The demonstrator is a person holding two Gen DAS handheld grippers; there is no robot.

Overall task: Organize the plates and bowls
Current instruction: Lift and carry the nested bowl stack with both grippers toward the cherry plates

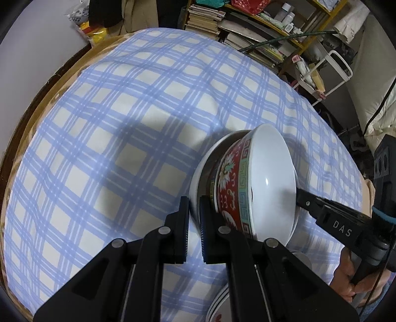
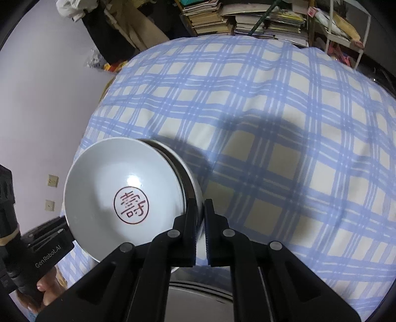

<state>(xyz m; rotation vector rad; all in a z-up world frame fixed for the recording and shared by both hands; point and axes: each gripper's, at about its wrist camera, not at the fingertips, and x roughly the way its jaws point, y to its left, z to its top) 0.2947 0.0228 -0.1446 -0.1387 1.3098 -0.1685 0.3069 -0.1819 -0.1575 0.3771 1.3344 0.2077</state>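
Left wrist view: The left gripper [image 1: 194,205] is clamped on the rim of a white plate [image 1: 195,178], one finger on each face of the rim. A red patterned bowl [image 1: 232,183] sits in that plate, and both are tipped on edge, raised over the table, the bowl's white mouth facing right toward the right gripper [image 1: 300,198], which comes in from that side at the far rim. The blue checked tablecloth [image 1: 118,119] is bare over its whole left and far spread, giving wide room there. The table's wooden edge [image 1: 37,104] curves along the left. Book stacks [image 1: 205,19] and a white wire rack [image 1: 334,71] stand beyond the far edge. More stacked dishes [image 1: 217,307] show at the bottom, below the gripper, partly hidden.

Right wrist view: The right gripper [image 2: 201,213] is closed on the plate's rim [image 2: 195,188]. The bowl [image 2: 118,198] opens toward the camera and left, a red round mark on its floor. The left gripper [image 2: 61,230] meets the opposite rim; a hand [image 2: 47,289] holds its handle. Cloth [image 2: 284,148] to the right and ahead is bare. A grey curved edge [image 2: 198,289] lies below; what it is cannot be told.
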